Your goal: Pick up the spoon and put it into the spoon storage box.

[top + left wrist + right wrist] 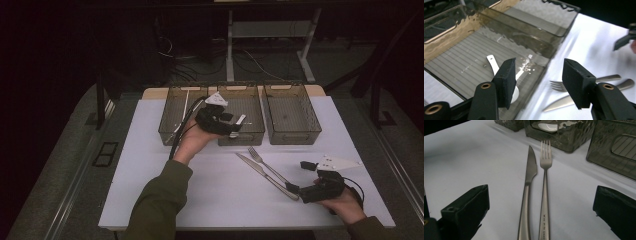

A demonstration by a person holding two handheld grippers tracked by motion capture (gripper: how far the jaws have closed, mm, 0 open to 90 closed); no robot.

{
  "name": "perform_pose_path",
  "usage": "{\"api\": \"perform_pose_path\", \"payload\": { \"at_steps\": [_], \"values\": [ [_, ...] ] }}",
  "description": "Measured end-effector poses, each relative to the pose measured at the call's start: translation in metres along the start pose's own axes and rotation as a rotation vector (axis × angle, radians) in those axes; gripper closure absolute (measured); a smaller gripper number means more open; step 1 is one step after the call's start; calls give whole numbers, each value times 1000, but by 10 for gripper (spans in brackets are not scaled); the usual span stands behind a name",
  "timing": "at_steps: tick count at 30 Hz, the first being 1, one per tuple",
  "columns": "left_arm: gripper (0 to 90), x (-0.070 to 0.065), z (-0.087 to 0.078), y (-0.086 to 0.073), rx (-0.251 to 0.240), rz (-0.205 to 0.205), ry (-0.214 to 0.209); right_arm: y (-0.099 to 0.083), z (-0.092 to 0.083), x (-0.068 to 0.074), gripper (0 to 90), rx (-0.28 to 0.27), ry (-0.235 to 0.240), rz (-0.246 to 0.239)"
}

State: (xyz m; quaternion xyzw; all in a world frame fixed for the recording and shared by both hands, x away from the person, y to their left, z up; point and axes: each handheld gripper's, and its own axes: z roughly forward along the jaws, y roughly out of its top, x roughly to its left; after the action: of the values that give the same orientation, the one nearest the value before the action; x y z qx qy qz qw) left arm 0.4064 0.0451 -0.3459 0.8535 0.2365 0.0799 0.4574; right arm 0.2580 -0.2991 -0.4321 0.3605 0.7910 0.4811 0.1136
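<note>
Your left gripper [239,125] hangs over the near end of the middle tray [252,137], its jaws parted with nothing between them. No earlier state is recorded here beyond that: released, empty. Seen from the left gripper view, a white spoon [495,67] lies flat on the ribbed floor of that tray [461,67], bowl toward the near wall, partly hidden behind the left pad. Three smoked, see-through trays stand in a row at the far edge of the white surface [150,165]; the left tray [172,115] holds a thin pale stick, and the right tray [292,115] sits just beside the middle one.

Your right gripper [296,190] rests low at the near right of the surface, jaws spread wide, gripping nothing. In the right gripper view a knife [529,182] and a fork [545,182] lie side by side between the pads, handles toward the gripper, tips toward the trays. The pads stand clear of both handles.
</note>
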Motion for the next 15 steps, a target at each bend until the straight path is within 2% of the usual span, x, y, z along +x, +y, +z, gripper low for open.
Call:
{"api": "perform_pose_path", "payload": {
  "at_steps": [7, 8, 15],
  "values": [
    [375, -17, -21, -19, -31, 11, -1, 0, 0, -1, 5, 1, 1, 5],
    [362, -18, -25, -23, -32, 19, -2, 0, 0, -1, 5, 0, 1, 7],
    [296, -34, -40, -55, -60, 12, 11, 0, 0, -1, 5, 4, 0, 8]
  ]
}}
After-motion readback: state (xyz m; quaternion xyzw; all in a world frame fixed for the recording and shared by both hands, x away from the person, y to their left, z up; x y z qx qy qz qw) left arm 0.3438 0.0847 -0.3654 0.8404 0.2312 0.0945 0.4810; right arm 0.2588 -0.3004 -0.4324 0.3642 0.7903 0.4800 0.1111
